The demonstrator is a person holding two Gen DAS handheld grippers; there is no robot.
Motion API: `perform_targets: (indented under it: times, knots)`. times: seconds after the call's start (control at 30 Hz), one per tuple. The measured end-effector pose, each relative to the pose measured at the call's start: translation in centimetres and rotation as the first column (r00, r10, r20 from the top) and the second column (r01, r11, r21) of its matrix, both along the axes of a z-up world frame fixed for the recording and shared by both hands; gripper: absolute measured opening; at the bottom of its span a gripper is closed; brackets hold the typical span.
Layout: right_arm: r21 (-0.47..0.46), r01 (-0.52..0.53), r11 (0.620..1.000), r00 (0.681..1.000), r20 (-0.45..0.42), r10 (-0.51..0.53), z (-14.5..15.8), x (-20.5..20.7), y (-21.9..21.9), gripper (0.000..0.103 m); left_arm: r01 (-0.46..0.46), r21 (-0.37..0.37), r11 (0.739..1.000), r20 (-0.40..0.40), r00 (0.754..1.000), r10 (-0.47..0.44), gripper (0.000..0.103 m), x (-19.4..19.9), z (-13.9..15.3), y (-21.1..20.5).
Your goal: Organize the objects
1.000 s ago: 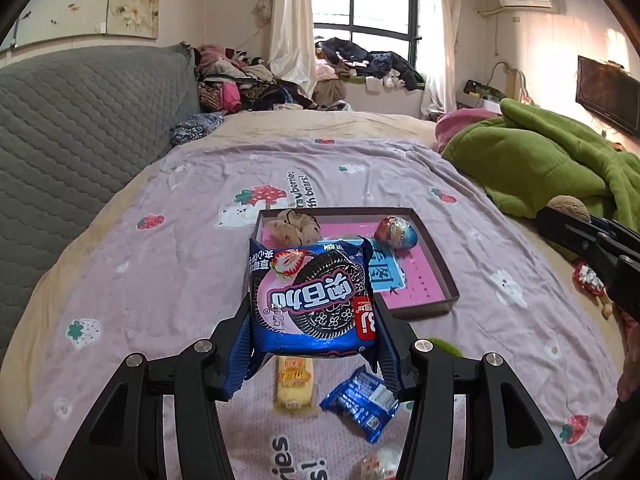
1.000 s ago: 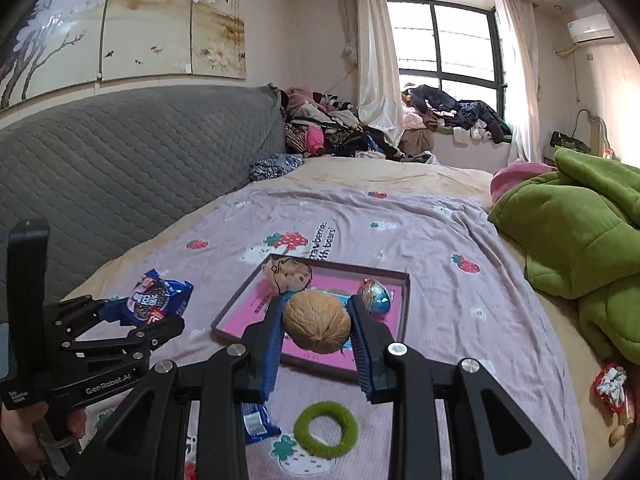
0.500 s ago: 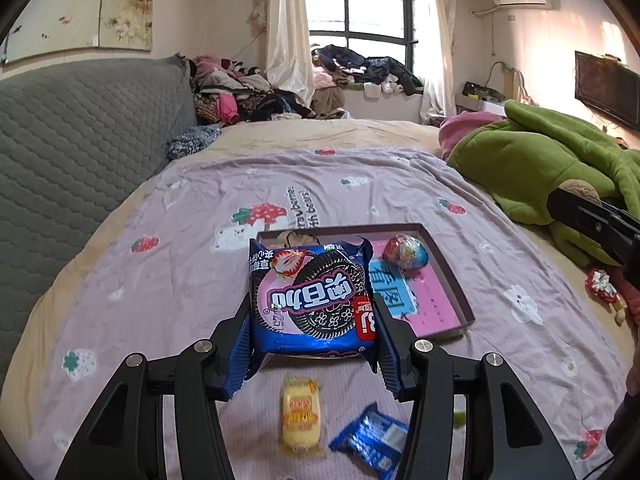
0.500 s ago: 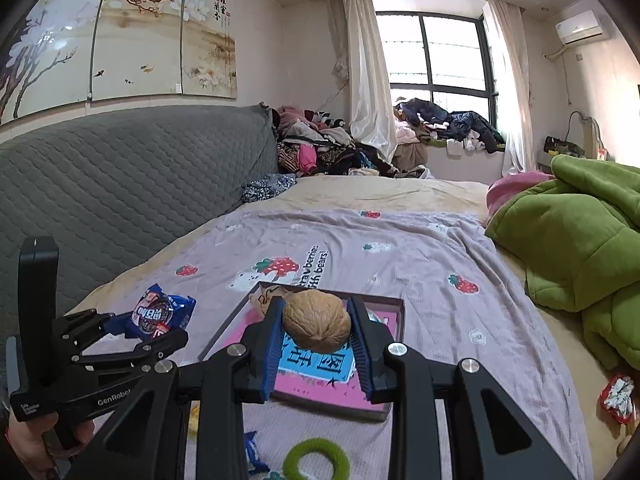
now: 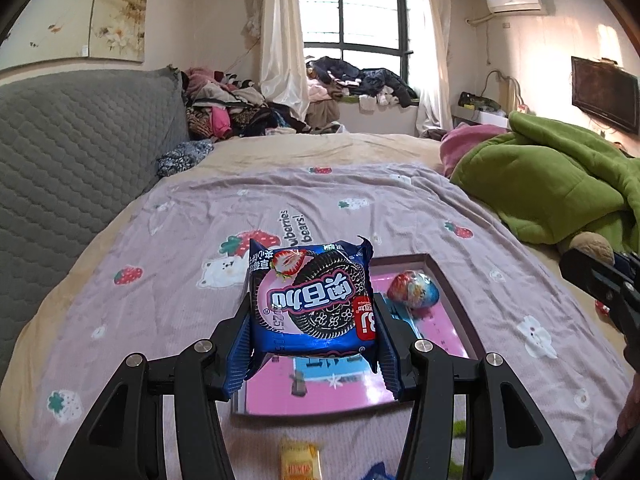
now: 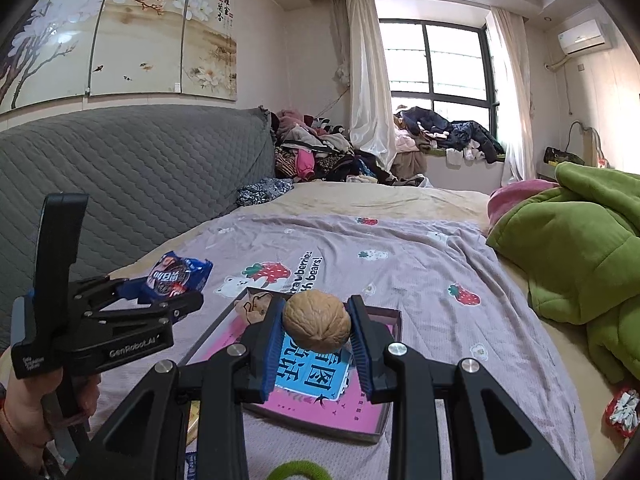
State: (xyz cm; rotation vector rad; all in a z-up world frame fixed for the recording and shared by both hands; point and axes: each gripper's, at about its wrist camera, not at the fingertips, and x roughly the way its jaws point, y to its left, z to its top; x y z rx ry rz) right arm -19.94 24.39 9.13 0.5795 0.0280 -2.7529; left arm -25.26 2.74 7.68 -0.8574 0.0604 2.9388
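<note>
My left gripper point(image 5: 312, 320) is shut on a blue cookie packet point(image 5: 312, 300) and holds it above the near left part of a dark-rimmed pink tray point(image 5: 452, 280) on the bed. The packet also shows in the right wrist view point(image 6: 176, 276). My right gripper point(image 6: 316, 330) is shut on a walnut point(image 6: 316, 322) and holds it above the same tray point(image 6: 320, 428). A foil-wrapped egg point(image 5: 414, 290) lies in the tray. A brown lumpy thing point(image 6: 256, 306) lies in the tray's far left corner.
A yellow wrapped snack point(image 5: 300, 460) lies on the purple sheet point(image 5: 180, 280) in front of the tray. A green ring point(image 6: 296, 472) lies near me. A green blanket point(image 5: 560, 184) is heaped at the right, a grey headboard point(image 6: 140, 176) at the left. A red-white wrapper point(image 6: 622, 408) lies at right.
Both grippers have moved forward and up over the tray, still holding the packet and the walnut. The tray and loose snacks have slid lower in both views.
</note>
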Motion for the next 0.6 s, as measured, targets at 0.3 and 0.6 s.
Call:
perform_targets:
  times: [0.3,0.6]
  knots:
    - [0.020,0.020,1.000,1.000,0.006,-0.020,-2.1,-1.6,-0.1,0.032,-0.010,0.031,0.999,0.005,1.000,0.010,0.055,-2.2,-3.5,-0.6]
    - [0.045,0.048,0.998,0.998,0.033,-0.050,-4.3,-3.3,-0.7,0.032,-0.004,0.066,0.998,0.033,0.999,0.002,0.055,-4.0,-6.8,-1.8]
